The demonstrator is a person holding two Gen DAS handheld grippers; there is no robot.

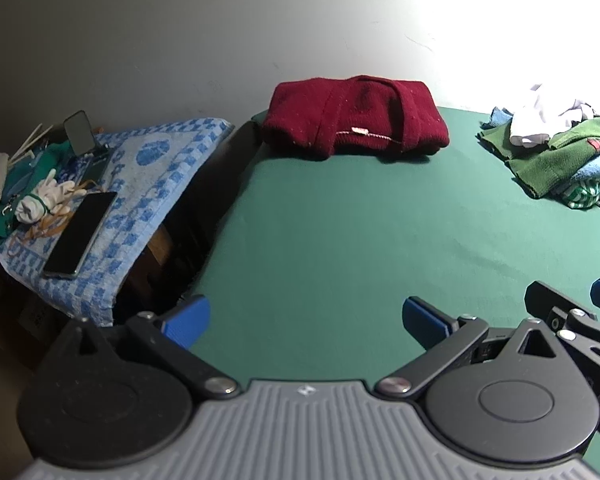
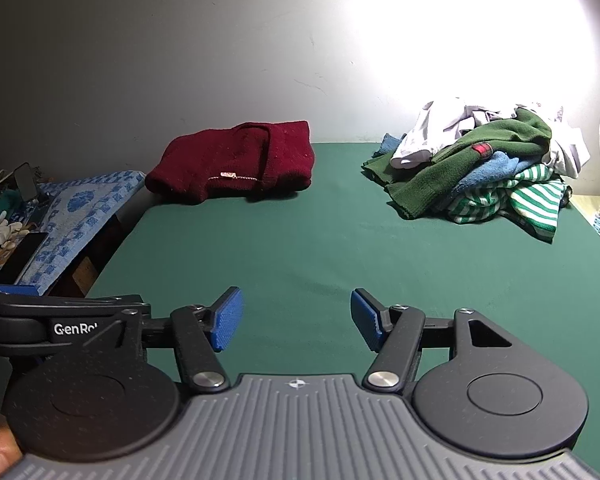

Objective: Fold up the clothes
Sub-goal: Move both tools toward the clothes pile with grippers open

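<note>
A green cloth-covered table (image 2: 340, 248) fills both views, its far edge running against a plain pale wall (image 2: 180, 40) that is washed out by glare toward the far right. Most of the table's surface lies bare and smooth, from the near edge up through the middle.

At the far right corner sits a loose pile of clothes (image 2: 484, 176): a dark green fleece piece on top, white cloth behind it, blue fabric and green-and-white stripes beneath, all crumpled together. At the far left corner, well apart from the pile, a maroon knitted sweater (image 2: 236, 164) lies folded into a thick rectangle, reaching the far edge.

Past the table's left edge, across a dark gap, stands a lower surface draped with a blue patterned towel (image 1: 152, 184). On it lie a black phone (image 1: 80, 236), flat, and white gloves (image 1: 44, 200) just beside it.

The left gripper (image 1: 306, 318) and right gripper (image 2: 296, 320) hover side by side over the near edge, each with blue ribbed pads (image 2: 228, 320) spread apart and holding nothing.
</note>
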